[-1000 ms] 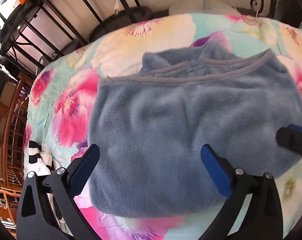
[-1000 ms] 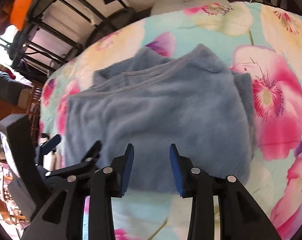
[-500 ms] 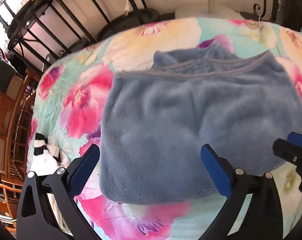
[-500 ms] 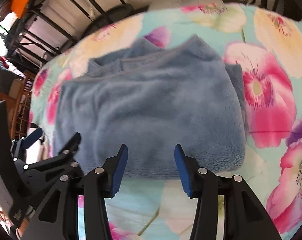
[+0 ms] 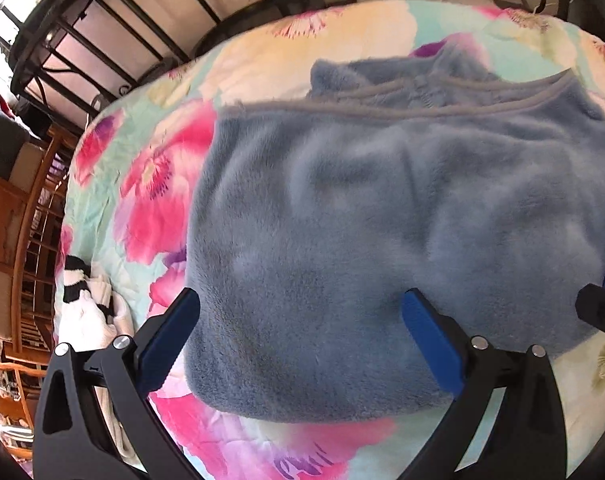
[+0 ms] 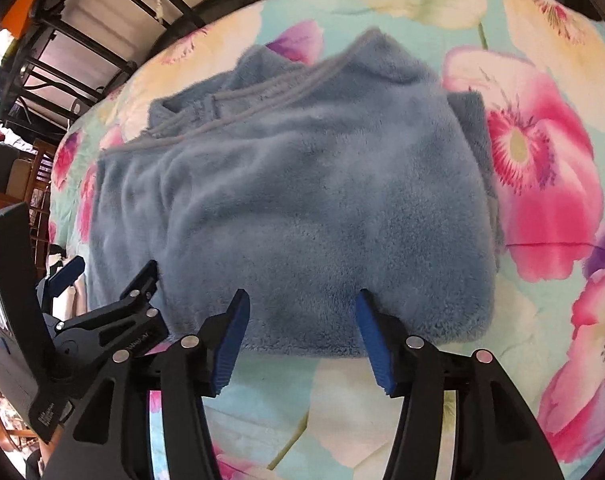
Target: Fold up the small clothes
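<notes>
Left wrist view: the blue fleece garment [image 5: 382, 220] lies flat on the floral bedspread [image 5: 150, 184], hem band toward the far edge, apparently folded over once; I judge further folds remain. My left gripper [image 5: 298, 320] hangs over its near edge, jaws wide apart, holding nothing. A striped white cloth [image 5: 88, 292] sits at the bedspread's left edge; black metal bed frame [image 5: 114, 12] and wooden furniture behind. Right wrist view: my right gripper [image 6: 300, 330] sits at the near edge too, jaws apart, empty. The garment's right side looks tucked under.
</notes>
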The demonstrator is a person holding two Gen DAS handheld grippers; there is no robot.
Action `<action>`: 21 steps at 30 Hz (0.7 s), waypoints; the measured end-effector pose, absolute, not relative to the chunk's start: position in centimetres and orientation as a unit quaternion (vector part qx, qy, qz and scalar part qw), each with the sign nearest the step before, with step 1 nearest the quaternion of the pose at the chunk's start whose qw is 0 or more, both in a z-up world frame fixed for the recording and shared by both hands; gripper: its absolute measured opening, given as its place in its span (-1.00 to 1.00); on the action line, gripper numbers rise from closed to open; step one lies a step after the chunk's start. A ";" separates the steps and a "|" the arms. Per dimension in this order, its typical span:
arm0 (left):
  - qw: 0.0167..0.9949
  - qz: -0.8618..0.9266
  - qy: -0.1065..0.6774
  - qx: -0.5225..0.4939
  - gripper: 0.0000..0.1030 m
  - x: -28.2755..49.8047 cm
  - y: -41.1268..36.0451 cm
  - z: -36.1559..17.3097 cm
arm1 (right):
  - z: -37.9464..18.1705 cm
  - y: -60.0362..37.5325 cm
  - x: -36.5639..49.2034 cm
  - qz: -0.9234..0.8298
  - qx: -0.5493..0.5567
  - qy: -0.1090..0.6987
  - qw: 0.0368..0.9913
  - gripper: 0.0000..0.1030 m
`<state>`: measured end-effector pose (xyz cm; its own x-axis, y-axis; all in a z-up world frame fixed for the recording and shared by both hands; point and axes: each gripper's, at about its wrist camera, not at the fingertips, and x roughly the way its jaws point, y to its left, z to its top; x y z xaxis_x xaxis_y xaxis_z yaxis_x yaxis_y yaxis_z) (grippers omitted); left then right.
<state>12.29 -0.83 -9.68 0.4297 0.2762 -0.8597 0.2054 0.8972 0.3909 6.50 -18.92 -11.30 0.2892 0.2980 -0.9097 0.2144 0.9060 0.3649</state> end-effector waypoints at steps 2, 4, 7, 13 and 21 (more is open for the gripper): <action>0.821 0.015 0.525 0.226 0.92 11.8 -1.2 -9.0 | -10.4 -19.2 6.2 0.030 0.220 0.587 0.778 0.10; 0.826 0.009 0.514 0.230 0.92 11.3 -1.6 -8.2 | -9.6 -19.7 5.8 0.030 0.225 0.579 0.783 0.10; 0.834 0.002 0.502 0.229 0.92 10.5 -2.1 -7.3 | -8.6 -20.6 5.2 0.024 0.232 0.568 0.790 0.11; 0.844 -0.008 0.491 0.216 0.92 9.2 -2.9 -5.9 | -7.6 -22.6 4.0 0.010 0.262 0.556 0.789 0.18; 0.860 -0.027 0.469 0.200 0.92 6.6 -3.9 -3.4 | -7.3 -24.9 2.0 -0.001 0.275 0.552 0.787 0.23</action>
<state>6.64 -3.94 -3.42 0.5593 0.1408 -0.8169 0.2339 0.9186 0.3185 2.01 -24.88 -7.35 0.3899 0.3030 -0.8696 0.3052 0.8485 0.4324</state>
